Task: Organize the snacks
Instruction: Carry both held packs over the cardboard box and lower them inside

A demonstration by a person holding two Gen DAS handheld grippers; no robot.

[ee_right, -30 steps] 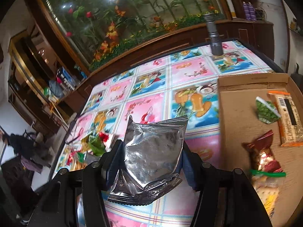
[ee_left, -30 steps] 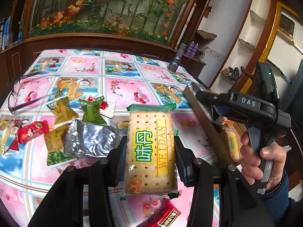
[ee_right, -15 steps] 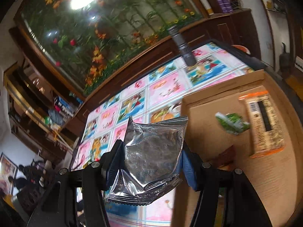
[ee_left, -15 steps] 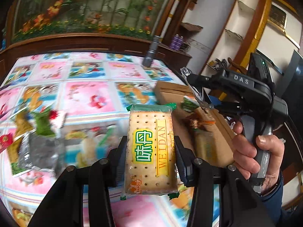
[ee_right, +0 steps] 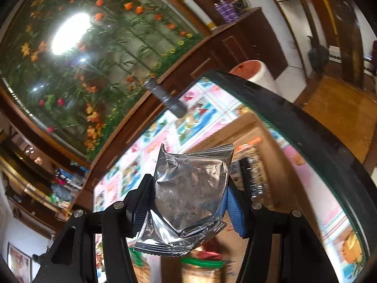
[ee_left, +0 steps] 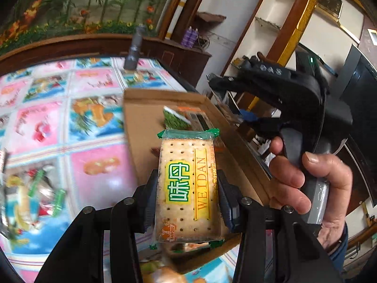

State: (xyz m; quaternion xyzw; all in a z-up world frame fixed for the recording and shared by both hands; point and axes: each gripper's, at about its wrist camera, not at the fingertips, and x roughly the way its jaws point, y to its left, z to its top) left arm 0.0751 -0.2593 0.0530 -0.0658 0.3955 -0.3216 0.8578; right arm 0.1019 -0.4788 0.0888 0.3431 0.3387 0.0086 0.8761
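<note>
My left gripper is shut on a WEIDAN cracker pack with green ends, held above the near part of a flat cardboard box. A green snack packet and an orange-edged packet lie in the box. My right gripper is shut on a crinkled silver foil packet over the same box; its handle and the person's hand show right of the box in the left wrist view.
A pile of loose snacks lies blurred at the left on the patterned tablecloth. A grey cylinder stands at the table's far edge. The dark table rim curves past the box. More snacks lie below the foil packet.
Both grippers have swung right from the snack pile to above the cardboard box, each still holding its packet. The right gripper has tilted and sits further over the box.
</note>
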